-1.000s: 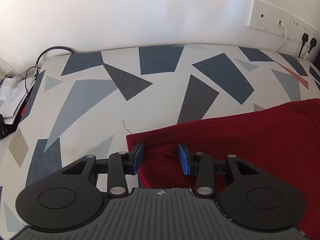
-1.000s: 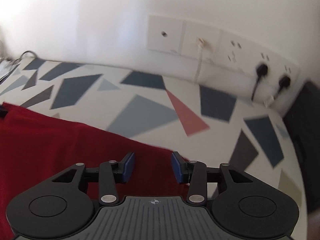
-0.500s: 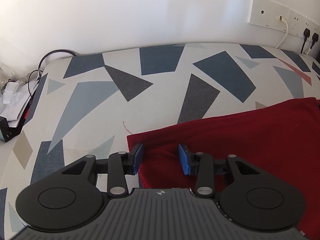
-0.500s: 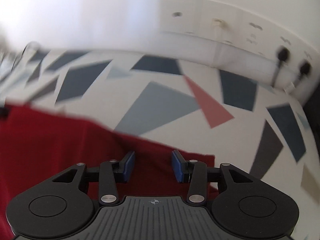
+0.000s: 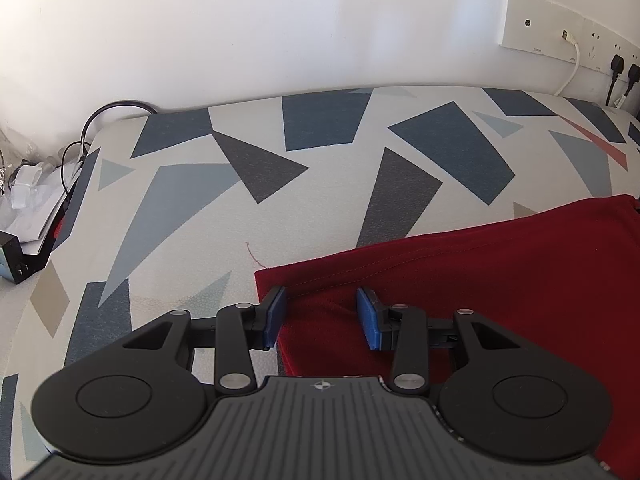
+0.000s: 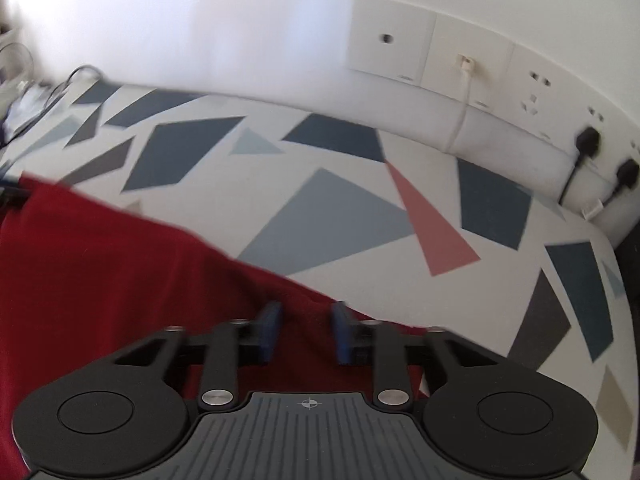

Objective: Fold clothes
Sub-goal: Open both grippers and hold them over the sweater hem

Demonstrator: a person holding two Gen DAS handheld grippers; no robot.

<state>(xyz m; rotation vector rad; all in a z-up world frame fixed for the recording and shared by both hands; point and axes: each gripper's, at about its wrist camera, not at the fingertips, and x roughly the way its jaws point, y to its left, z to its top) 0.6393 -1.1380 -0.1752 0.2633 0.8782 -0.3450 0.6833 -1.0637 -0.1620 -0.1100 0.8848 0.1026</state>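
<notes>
A dark red garment (image 5: 500,280) lies flat on a bed covered with a geometric-patterned sheet (image 5: 240,200). My left gripper (image 5: 321,317) is open, its blue pads astride the garment's far left corner, low over the cloth. The same garment (image 6: 100,272) shows in the right wrist view. My right gripper (image 6: 306,332) is open over the garment's far right edge, with cloth between its pads. The view there is blurred by motion.
A white wall runs behind the bed, with a socket panel (image 6: 460,64), a white cable (image 6: 462,96) and black plugs (image 6: 588,140). Left of the bed lie black cables (image 5: 92,128), white papers and a dark box (image 5: 16,260).
My right gripper has swung over the garment's far edge and its jaws have narrowed somewhat. My left gripper has stayed at the left corner, with the view shifting slightly.
</notes>
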